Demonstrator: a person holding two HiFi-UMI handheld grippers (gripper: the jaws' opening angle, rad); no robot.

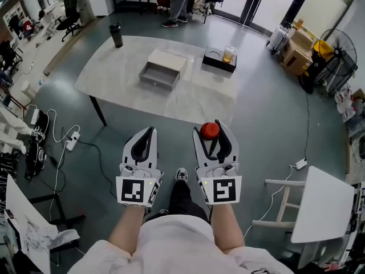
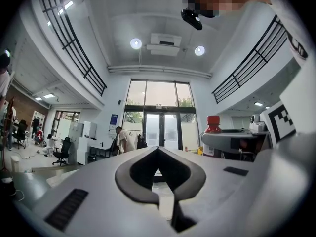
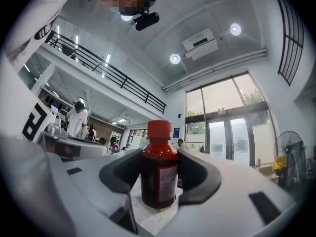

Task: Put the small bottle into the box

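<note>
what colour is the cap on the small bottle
Red: the round plastic cap of the small dark-red bottle shows best in the right gripper view.

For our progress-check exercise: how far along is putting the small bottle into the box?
Done: right tongs are shut on the small red-capped bottle of dark red liquid. In hand: it's held short of the pale table. Remaining: carry it into the open grey box.

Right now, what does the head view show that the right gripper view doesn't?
Only the head view: the open grey box, a black tumbler and a black tray holding a jar, all on the table. Only the right gripper view: the ceiling lights and the label on the bottle. Both: that red-capped bottle clamped in the right gripper.
</note>
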